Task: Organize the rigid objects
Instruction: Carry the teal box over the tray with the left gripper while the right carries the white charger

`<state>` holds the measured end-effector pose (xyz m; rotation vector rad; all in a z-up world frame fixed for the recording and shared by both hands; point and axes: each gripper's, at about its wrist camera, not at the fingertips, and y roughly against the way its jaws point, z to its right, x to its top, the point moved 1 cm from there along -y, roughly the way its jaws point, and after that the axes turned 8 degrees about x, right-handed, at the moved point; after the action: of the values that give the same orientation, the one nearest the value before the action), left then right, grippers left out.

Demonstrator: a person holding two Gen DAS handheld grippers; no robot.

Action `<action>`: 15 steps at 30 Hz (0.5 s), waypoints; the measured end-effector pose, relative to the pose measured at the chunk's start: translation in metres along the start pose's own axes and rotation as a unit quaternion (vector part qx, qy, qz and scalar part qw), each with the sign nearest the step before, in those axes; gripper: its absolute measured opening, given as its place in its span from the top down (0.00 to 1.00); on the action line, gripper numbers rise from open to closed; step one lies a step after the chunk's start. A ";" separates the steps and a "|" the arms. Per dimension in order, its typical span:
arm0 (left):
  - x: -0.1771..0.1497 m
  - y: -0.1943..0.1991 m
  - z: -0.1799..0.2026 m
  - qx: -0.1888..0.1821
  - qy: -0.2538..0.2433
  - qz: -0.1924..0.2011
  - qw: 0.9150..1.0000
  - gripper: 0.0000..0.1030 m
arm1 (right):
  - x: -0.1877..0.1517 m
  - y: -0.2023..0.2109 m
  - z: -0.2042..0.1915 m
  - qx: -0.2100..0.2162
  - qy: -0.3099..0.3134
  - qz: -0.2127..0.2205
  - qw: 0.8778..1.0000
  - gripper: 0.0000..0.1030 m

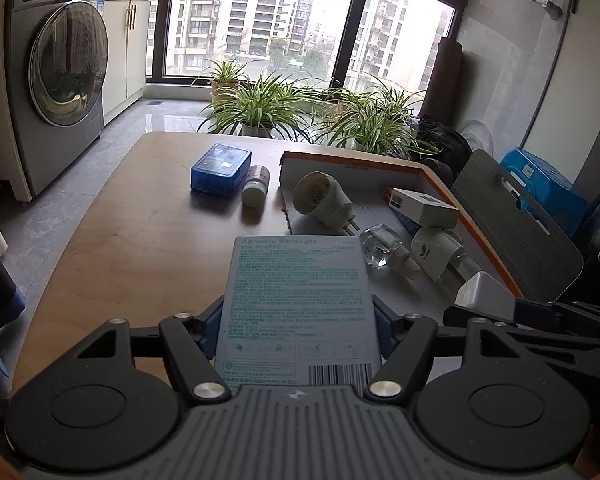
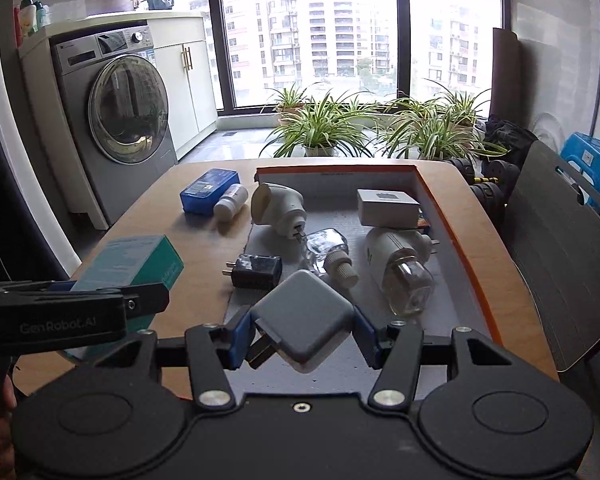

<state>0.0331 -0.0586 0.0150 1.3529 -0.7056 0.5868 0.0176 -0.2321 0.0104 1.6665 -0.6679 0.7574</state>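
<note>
My left gripper [image 1: 298,328] is shut on a teal adhesive bandages box [image 1: 298,300], held above the wooden table [image 1: 120,248]; the box also shows in the right wrist view [image 2: 132,260]. My right gripper [image 2: 300,334] is shut on a grey square charger [image 2: 302,320], held over the near end of the orange-rimmed tray [image 2: 440,208]. In the tray lie a white plug-in diffuser [image 2: 278,206], a clear refill bottle [image 2: 328,252], a white diffuser with a glass bottle [image 2: 396,264], a white box [image 2: 386,206] and a black charger [image 2: 256,272].
A blue plastic case [image 1: 221,168] and a small white pill bottle [image 1: 255,186] lie on the table left of the tray. A grey chair [image 2: 556,248] stands at the right. Potted plants [image 2: 324,128] and a washing machine [image 2: 116,120] stand beyond the table.
</note>
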 end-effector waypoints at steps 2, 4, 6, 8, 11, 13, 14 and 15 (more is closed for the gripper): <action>0.000 -0.002 0.006 -0.005 -0.002 0.000 1.000 0.30 | -0.001 0.002 0.006 -0.005 -0.004 0.002 1.000 0.37; 0.001 -0.003 0.011 -0.008 -0.005 0.000 1.000 0.30 | 0.000 0.004 0.011 -0.010 -0.008 0.004 1.000 0.37; 0.002 -0.004 0.017 -0.014 -0.007 0.000 1.000 0.30 | 0.000 0.005 0.017 -0.016 -0.012 0.006 1.000 0.37; 0.003 -0.006 0.023 -0.019 -0.009 -0.001 1.000 0.30 | 0.000 0.007 0.023 -0.023 -0.017 0.008 1.000 0.37; 0.004 -0.008 0.032 -0.026 -0.014 -0.001 1.000 0.30 | 0.001 0.009 0.032 -0.032 -0.024 0.010 0.999 0.37; 0.005 -0.010 0.037 -0.030 -0.017 -0.002 0.999 0.30 | 0.001 0.011 0.037 -0.038 -0.026 0.011 0.999 0.37; 0.005 -0.012 0.040 -0.031 -0.019 -0.004 0.999 0.30 | 0.001 0.011 0.040 -0.041 -0.028 0.011 0.999 0.37; 0.005 -0.013 0.042 -0.033 -0.019 -0.005 0.999 0.30 | 0.000 0.012 0.043 -0.044 -0.030 0.011 0.999 0.37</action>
<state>0.0418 -0.1022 0.0132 1.3088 -0.7429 0.5279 0.0149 -0.2767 0.0109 1.6076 -0.7531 0.6868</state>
